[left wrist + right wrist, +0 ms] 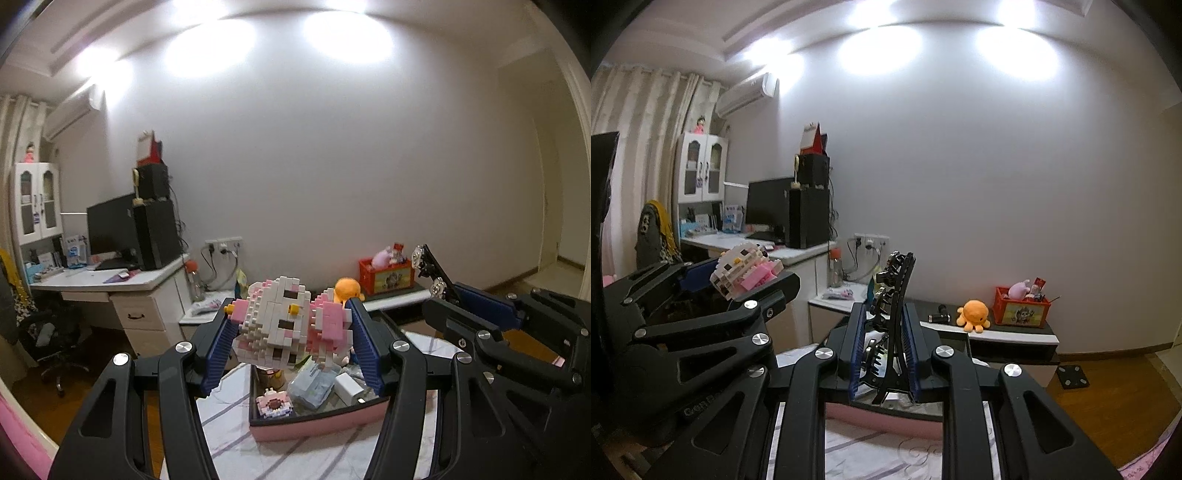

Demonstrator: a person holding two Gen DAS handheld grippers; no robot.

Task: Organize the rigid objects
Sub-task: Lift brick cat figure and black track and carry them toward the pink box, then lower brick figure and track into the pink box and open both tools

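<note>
Both my grippers are loaded above the pink tray.

My left gripper (291, 336) is clamped on a pink-and-white brick figure (291, 325), its blue pads pressing both sides, held in the air just above and in front of the pink tray (317, 424) lying below my fingers. In the tray, under the figure, lie a small brick flower (274, 404), a white charger (349, 387) and a clear packet (310, 384). My right gripper (884, 345), just to the right of the left one, grips a black hair claw clip (892, 314) standing upright between its nearly closed jaws, over the tray's near edge (882, 421).
</note>
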